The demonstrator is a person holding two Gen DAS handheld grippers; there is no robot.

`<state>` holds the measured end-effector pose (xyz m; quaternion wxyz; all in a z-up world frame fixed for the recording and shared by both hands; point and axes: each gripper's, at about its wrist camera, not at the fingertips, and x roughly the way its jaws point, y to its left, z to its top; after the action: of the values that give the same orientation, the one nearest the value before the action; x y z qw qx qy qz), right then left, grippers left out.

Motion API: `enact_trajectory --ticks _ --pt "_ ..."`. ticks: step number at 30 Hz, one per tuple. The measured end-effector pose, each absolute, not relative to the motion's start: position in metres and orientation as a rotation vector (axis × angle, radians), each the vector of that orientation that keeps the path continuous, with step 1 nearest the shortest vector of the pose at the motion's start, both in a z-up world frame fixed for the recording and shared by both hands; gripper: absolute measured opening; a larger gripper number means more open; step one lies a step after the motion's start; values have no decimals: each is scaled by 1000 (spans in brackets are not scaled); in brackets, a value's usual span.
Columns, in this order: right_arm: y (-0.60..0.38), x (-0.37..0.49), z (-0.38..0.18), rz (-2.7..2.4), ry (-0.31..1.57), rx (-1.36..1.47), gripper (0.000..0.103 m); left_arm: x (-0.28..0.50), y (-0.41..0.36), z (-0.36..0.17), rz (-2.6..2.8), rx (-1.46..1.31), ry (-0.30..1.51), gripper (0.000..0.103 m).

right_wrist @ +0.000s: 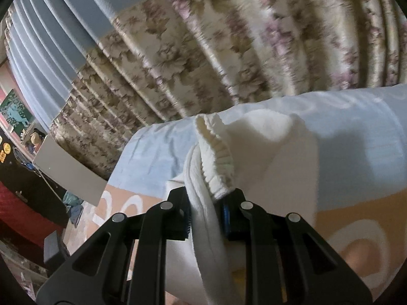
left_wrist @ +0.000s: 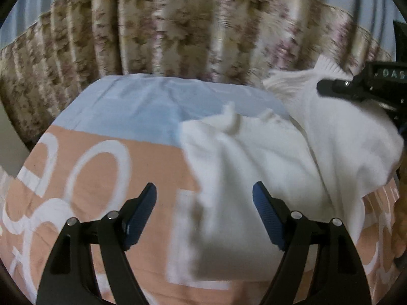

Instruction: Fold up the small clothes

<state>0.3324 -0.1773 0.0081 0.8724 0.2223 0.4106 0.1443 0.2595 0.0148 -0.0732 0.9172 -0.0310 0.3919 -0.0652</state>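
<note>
A small white knit garment (left_wrist: 267,167) lies crumpled on a bed sheet (left_wrist: 106,178) that is peach with white letters and pale blue further back. My left gripper (left_wrist: 204,203) is open, its blue pads (left_wrist: 142,213) apart, just above the garment's near left edge. My right gripper (right_wrist: 206,211) is shut on the garment's ribbed cuff (right_wrist: 216,152) and holds that part lifted; it shows in the left wrist view (left_wrist: 330,86) at the far right, with the cloth hanging from it.
A floral beige curtain (left_wrist: 178,30) hangs behind the bed. In the right wrist view a grey board (right_wrist: 68,172) and dark furniture (right_wrist: 25,190) stand to the left of the bed.
</note>
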Motion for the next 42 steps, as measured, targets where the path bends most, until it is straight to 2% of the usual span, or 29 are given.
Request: enact_trajectory --ticks 6,9,14,22,30,34,36,37,38,39,40,42 --pt "-96 356 -20 310 956 410 20 263 65 -76 -73 -79 815 78" --pt "-69 351 -34 334 998 370 33 260 79 -77 -56 -84 812 78" --pt "-63 324 -15 370 920 303 37 252 88 -77 -55 -98 810 78" --pt "-132 285 15 221 795 257 44 224 68 -55 -111 -140 780 78" --pt "-210 247 -20 98 847 288 46 197 5 -6 -283 -86 646 79" --pt "-227 228 -36 81 875 288 48 216 -23 -10 -357 -50 686 79" --pt "-227 221 -43 82 886 277 54 230 -35 -19 -376 -35 725 77" --pt "-226 217 -47 80 893 266 55 234 -37 -21 -377 -30 732 67" --pt "-226 215 -50 81 897 260 58 240 -39 -27 -383 -24 754 45" --pt "-226 212 -53 86 905 259 60 246 -41 -33 -384 -17 785 30" --pt "-226 210 -57 93 913 265 61 249 -40 -42 -377 -13 817 9" --pt "-225 207 -62 98 919 271 62 248 -34 -49 -372 -22 823 7"
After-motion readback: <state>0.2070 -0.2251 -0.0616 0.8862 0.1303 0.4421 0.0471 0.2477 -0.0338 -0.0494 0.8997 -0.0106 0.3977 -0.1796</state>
